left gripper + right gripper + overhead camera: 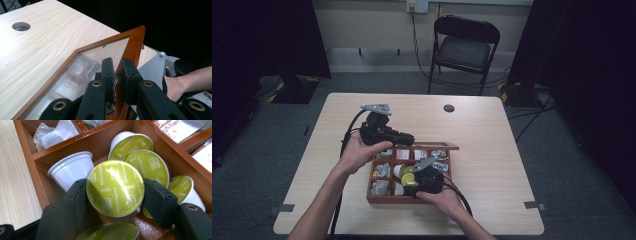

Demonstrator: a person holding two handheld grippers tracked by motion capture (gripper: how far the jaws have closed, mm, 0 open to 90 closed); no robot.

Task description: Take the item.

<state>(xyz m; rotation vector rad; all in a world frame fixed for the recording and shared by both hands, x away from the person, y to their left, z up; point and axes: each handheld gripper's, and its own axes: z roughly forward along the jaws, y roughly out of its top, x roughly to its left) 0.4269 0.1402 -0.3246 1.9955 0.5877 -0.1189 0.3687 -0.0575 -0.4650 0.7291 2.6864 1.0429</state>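
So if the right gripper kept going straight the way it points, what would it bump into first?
Probably the other capsules lying just beyond the cappuccino capsule that the right gripper clamps, inside the wooden box; depth is hard to judge.

left hand-held gripper (117, 72) clamped | right hand-held gripper (115, 195) clamped, gripping

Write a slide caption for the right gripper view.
Right gripper shut on a green-lidded cappuccino capsule above more capsules in a wooden box compartment.
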